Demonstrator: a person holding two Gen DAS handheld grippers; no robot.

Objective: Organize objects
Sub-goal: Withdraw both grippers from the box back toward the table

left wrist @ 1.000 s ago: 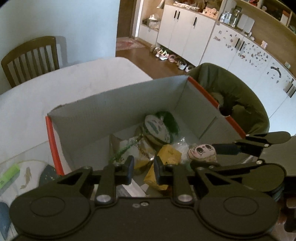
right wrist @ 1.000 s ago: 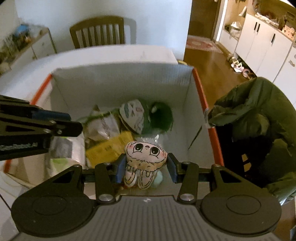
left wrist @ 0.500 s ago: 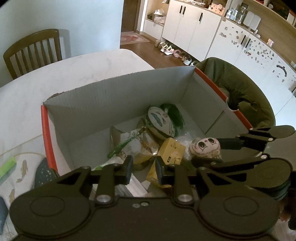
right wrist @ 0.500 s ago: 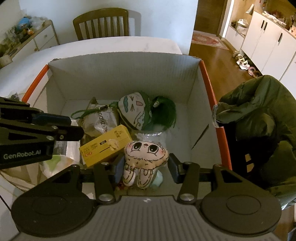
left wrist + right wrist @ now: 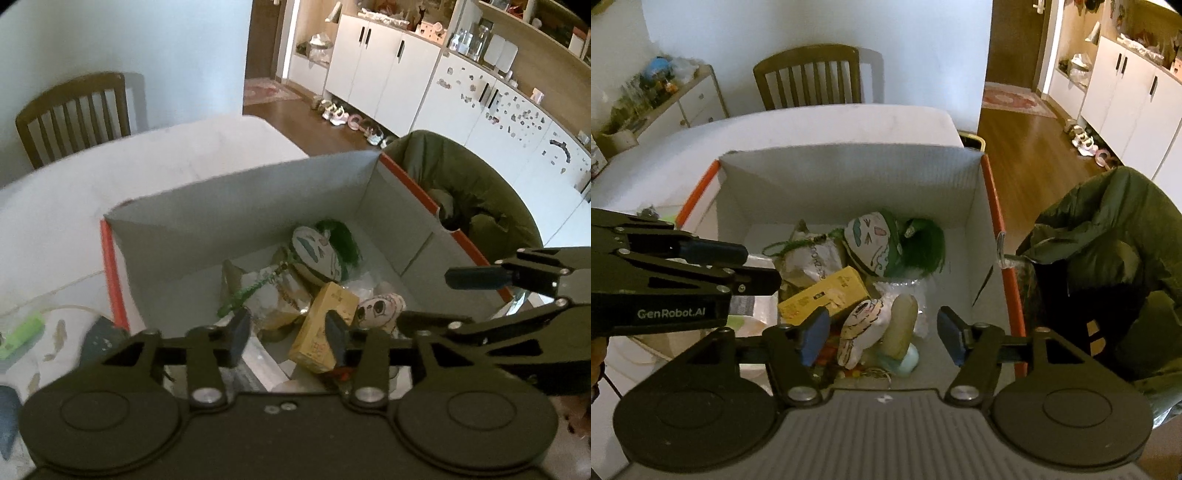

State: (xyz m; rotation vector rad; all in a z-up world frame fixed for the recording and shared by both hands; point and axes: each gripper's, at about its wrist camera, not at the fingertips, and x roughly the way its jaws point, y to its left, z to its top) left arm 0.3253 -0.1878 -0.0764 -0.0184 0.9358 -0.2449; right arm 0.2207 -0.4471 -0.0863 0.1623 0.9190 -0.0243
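**Mia:** What is on the left?

**Ben:** The left gripper (image 5: 284, 334). Its two fingers are a little way apart and hold nothing. It hangs over the near left part of the big cardboard box (image 5: 849, 184) with orange edges.

**Mia:** What is in the box?

**Ben:** A yellow carton (image 5: 823, 297) lies near the middle. Behind it are a crinkly bag (image 5: 809, 258) and a doll head with green hair (image 5: 886, 247). Just right of the carton lies the bunny plush toy (image 5: 860, 330), tipped over on its side. It touches a pale green thing (image 5: 905, 360).

**Mia:** And the right gripper (image 5: 882, 334)?

**Ben:** Its blue fingers are wide apart, one on each side of the bunny. They do not touch it.

**Mia:** What is far right?

**Ben:** A dark green jacket (image 5: 1108, 258), just beside the box.
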